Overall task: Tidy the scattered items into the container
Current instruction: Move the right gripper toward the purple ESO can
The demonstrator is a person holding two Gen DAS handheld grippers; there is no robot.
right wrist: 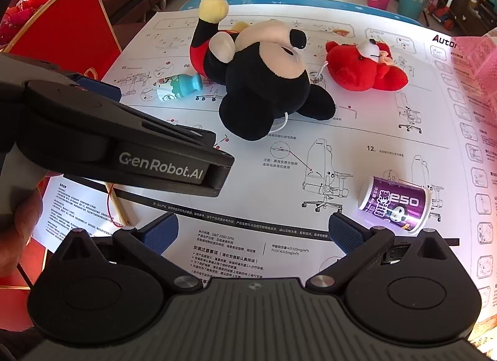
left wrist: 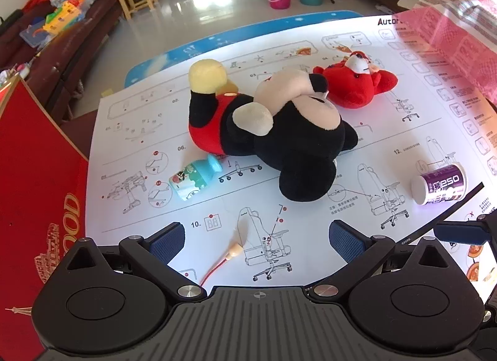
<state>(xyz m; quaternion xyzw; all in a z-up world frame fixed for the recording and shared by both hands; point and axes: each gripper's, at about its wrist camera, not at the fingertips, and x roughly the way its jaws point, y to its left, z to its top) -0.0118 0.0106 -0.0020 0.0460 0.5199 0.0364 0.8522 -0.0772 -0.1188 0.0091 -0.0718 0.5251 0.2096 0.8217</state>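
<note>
Toys lie loose on the paper sheet [left wrist: 130, 131]; left gripper [left wrist: 256, 236] and right gripper [right wrist: 253, 233] hover spread wide, empty, ready for the mouse doll [left wrist: 279, 131]

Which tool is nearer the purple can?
Right. The right tool is open, with the purple can just past its right finger. The left tool, also open, sits further left, the can off to its right.
</note>
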